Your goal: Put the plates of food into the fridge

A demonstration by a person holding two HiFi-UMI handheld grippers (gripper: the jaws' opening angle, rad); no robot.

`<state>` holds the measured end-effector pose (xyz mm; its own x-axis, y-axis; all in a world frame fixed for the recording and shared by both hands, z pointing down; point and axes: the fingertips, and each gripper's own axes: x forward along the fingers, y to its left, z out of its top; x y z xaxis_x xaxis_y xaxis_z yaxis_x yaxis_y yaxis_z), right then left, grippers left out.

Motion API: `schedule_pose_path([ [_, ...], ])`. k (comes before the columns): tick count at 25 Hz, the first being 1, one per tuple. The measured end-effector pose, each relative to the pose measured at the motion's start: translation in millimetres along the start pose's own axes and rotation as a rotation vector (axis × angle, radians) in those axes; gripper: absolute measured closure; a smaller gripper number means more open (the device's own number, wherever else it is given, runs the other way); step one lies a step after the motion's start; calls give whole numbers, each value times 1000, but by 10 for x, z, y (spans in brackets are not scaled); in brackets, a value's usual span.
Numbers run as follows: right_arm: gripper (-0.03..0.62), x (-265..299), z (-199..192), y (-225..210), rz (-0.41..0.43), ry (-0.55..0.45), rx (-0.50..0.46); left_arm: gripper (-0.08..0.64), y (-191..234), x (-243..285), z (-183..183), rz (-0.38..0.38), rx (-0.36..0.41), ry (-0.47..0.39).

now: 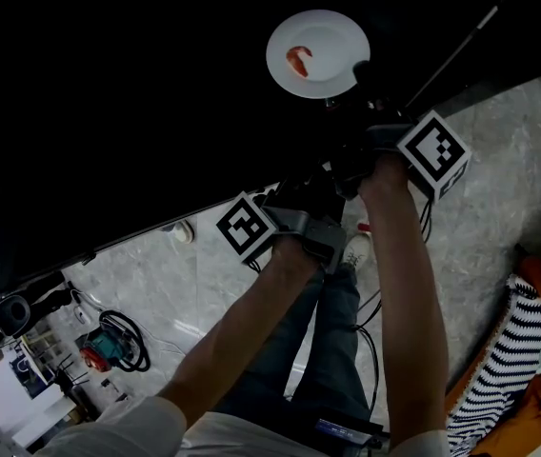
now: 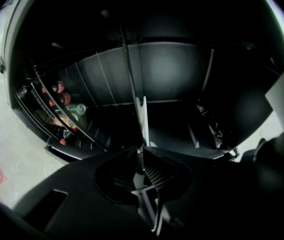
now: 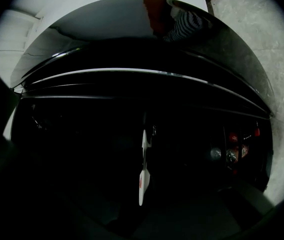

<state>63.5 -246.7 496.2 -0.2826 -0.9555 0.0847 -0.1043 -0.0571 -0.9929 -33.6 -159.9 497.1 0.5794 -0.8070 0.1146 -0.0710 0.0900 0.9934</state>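
Observation:
In the head view a white plate [image 1: 318, 53] with a red piece of food lies flat inside the dark fridge. My right gripper [image 1: 364, 72] grips its right rim, its marker cube [image 1: 434, 155] trailing behind. The right gripper view shows that plate [image 3: 142, 171] edge-on, running out from the shut right gripper [image 3: 142, 206], whose jaws are lost in the dark. My left gripper [image 2: 143, 151] is shut on a thin white rim [image 2: 142, 116], seen edge-on; what it belongs to is hidden. Its marker cube [image 1: 247, 227] sits below the right hand.
Bottles and cans stand in the fridge door racks [image 2: 62, 101] [image 3: 234, 151]. Dark shelves [image 2: 167, 79] span the inside. On the marble floor lie cables and a tool [image 1: 109, 346]. A striped cloth [image 1: 509, 360] is at the right.

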Motion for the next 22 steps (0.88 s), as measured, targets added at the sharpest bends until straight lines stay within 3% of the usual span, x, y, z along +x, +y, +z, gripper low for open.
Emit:
schedule_pose_path([
  [9, 567, 101, -36, 15, -77, 14, -120, 540, 101, -35, 5, 24, -19, -2],
  [12, 508, 43, -37, 50, -55, 20, -132, 541, 128, -50, -28, 28, -28, -9],
  [14, 506, 30, -66, 30, -63, 27, -131, 541, 153, -57, -16, 31, -34, -9],
  [18, 509, -155, -59, -53, -78, -4, -90, 540, 167, -55, 29, 32, -31, -10],
  [22, 582, -271, -104, -55, -66, 21, -93, 540, 157, -55, 33, 30, -33, -14],
])
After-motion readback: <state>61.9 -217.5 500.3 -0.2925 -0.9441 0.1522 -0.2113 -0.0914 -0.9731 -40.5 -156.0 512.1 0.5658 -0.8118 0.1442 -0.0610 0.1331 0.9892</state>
